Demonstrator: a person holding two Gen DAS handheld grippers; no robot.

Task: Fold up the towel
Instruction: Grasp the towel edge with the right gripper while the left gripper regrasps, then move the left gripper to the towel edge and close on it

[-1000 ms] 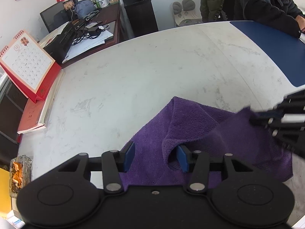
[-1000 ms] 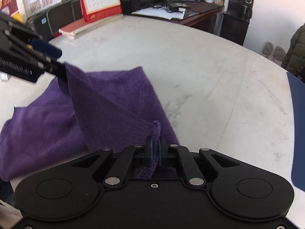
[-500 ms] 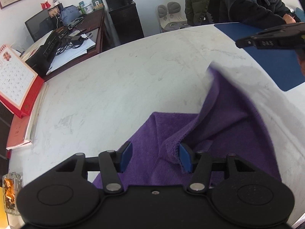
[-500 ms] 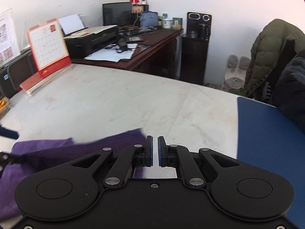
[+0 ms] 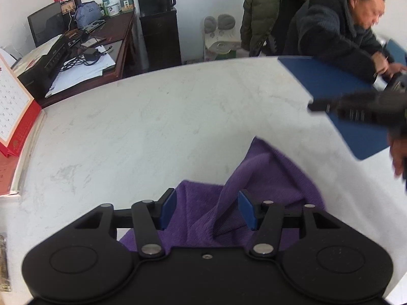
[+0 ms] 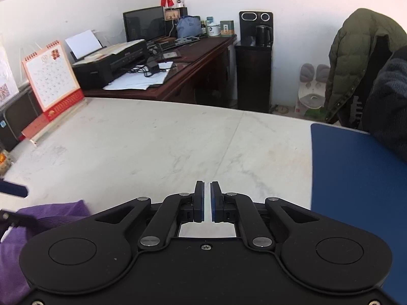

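The purple towel [image 5: 267, 178] lies bunched on the white marble table [image 5: 152, 127], with one flap thrown over toward the right. My left gripper [image 5: 206, 208] hovers over its near part, open, and a raised fold of cloth runs up between the blue pads without being pinched. My right gripper [image 6: 207, 198] is off the towel, above bare table to its right; its jaws are opening, with a narrow gap and nothing between them. In the right wrist view the towel [image 6: 51, 213] shows at the lower left. The right gripper [image 5: 315, 106] appears blurred in the left wrist view.
A blue mat [image 6: 356, 178] covers the table's right side, where a seated person [image 5: 330, 30] in a dark jacket leans. A red desk calendar [image 6: 51, 76] stands at the left edge. A dark desk with a printer [image 6: 112, 63] is beyond the table.
The right gripper let go of the towel corner it had pinched and swung away to the right. The lifted flap dropped onto the table. The left gripper rose a little.
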